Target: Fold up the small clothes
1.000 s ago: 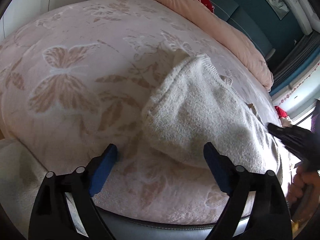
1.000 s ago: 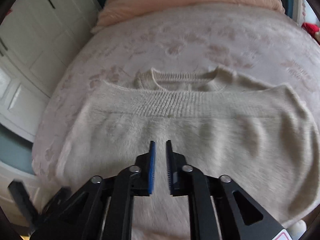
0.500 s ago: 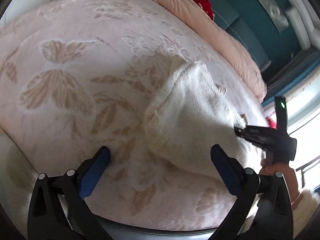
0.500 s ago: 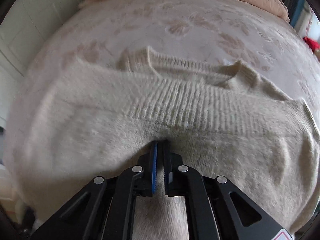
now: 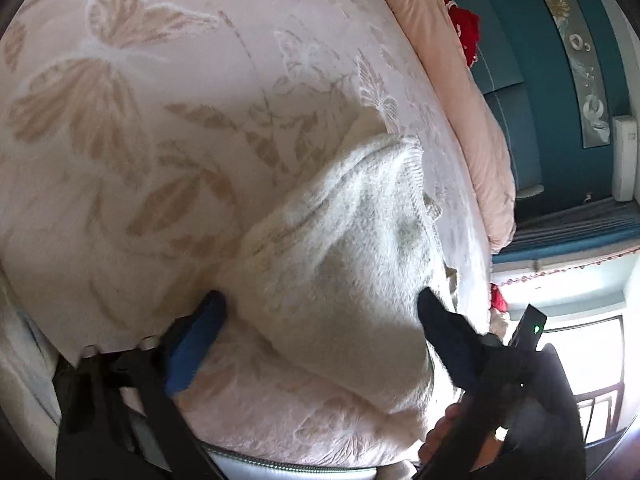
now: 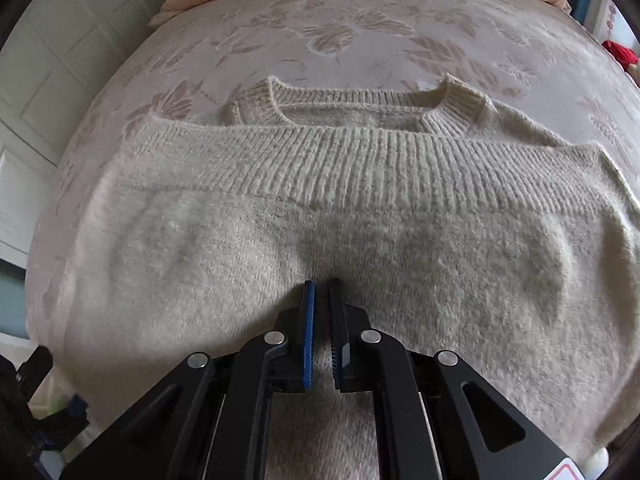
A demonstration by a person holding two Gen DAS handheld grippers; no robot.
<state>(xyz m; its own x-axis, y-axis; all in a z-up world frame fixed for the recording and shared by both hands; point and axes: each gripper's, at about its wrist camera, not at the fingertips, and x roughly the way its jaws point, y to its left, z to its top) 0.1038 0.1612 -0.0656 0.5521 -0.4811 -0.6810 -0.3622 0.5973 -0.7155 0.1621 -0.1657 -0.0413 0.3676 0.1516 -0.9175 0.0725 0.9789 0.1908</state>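
Sweater, cream knit, lies folded on a butterfly-patterned bed. Right gripper presses it, fingers nearly closed, gripping nothing. Left gripper has been closing, fingers wide astride the sweater's edge.

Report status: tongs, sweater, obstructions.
Left tongs open, just narrowing, straddling the sweater's side edge. Right tongs shut, tips on the knit. Sweater folded on the bedspread. Nothing in the way.

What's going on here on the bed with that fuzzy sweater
A person is folding a cream knit sweater on a butterfly-print bedspread. It already lies folded over, its ribbed hem just short of the collar. The right hand-held gripper is shut, its tips down on the middle of the sweater. The left hand-held gripper is open, its jaws just narrowed a little, straddling the sweater's side edge without pinching it.
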